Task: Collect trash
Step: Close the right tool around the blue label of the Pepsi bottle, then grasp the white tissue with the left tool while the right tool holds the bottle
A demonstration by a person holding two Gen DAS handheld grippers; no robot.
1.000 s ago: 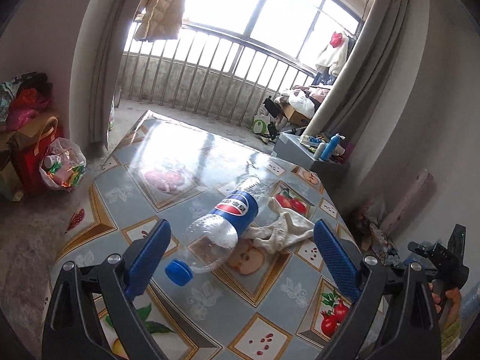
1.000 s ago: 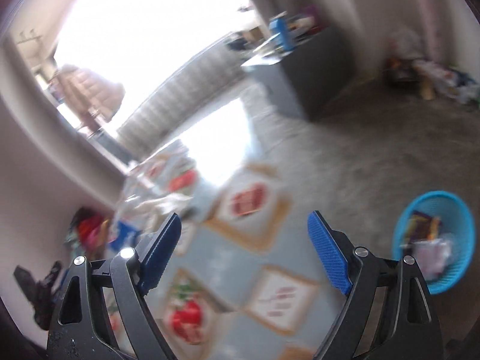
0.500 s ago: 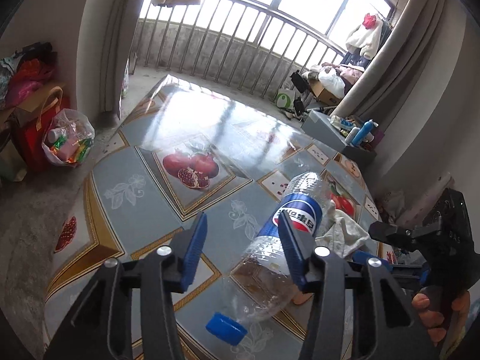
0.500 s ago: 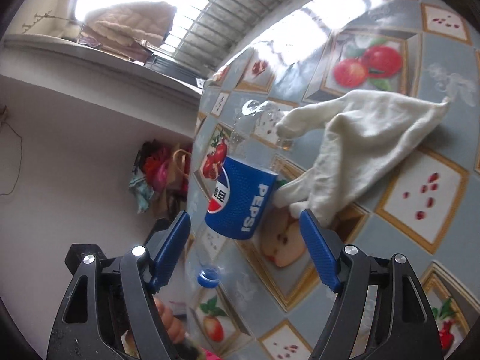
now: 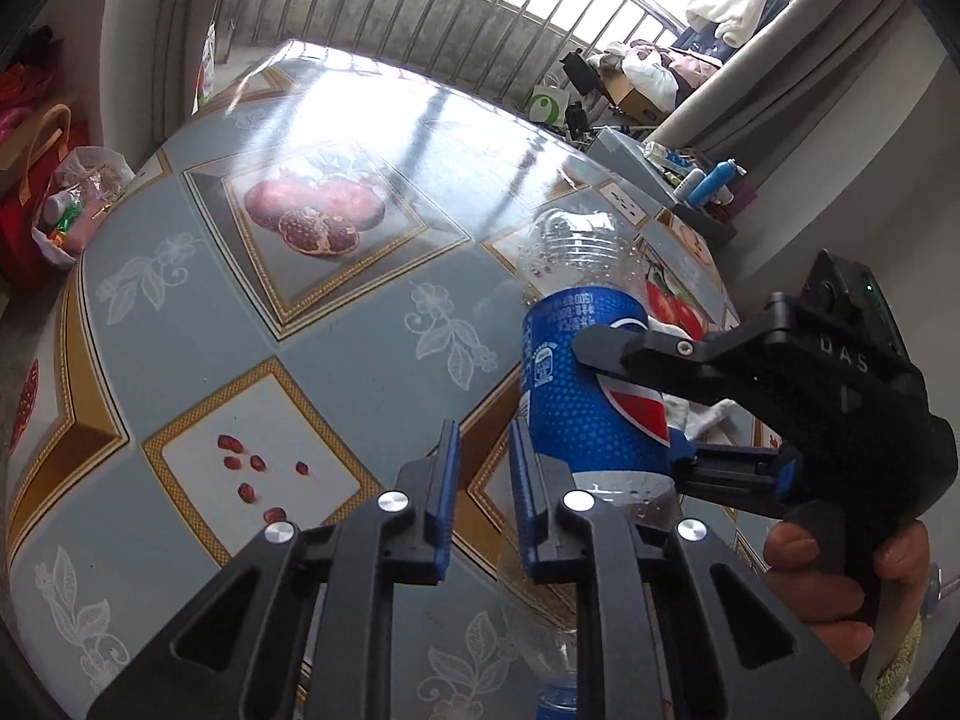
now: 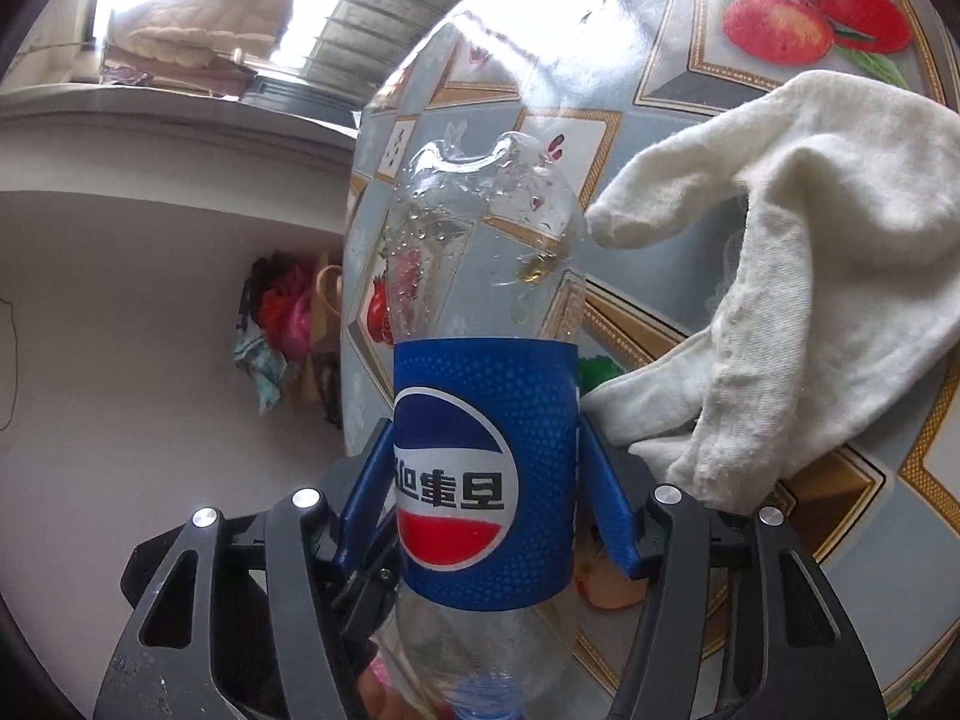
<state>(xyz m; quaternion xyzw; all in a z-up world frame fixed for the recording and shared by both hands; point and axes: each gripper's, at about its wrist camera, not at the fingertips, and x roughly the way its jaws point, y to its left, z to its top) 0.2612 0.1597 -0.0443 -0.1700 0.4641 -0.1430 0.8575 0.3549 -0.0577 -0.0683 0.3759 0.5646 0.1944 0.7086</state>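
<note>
A clear plastic Pepsi bottle [image 5: 576,396] with a blue label lies on the fruit-patterned table [image 5: 360,330], blue cap [image 5: 555,702] toward me. My right gripper [image 6: 486,468] straddles the bottle [image 6: 480,240] at the label; its jaws are closing and both blue pads touch the label's sides. From the left wrist view the right gripper [image 5: 624,402] reaches in from the right, held by a hand [image 5: 840,588]. My left gripper [image 5: 483,438] hangs just left of the bottle, jaws closing to a narrow gap with nothing between them. A white cloth [image 6: 780,300] lies against the bottle's far side.
A clear bag of packets [image 5: 78,198] and a red bag [image 5: 24,204] sit on the floor left of the table. A grey cabinet [image 5: 630,150] with bottles stands beyond the far right corner, under the barred window.
The right gripper swung in from the floor side to the bottle and narrowed around its label. The left jaws went from wide apart to nearly together, beside the bottle and lower over the table.
</note>
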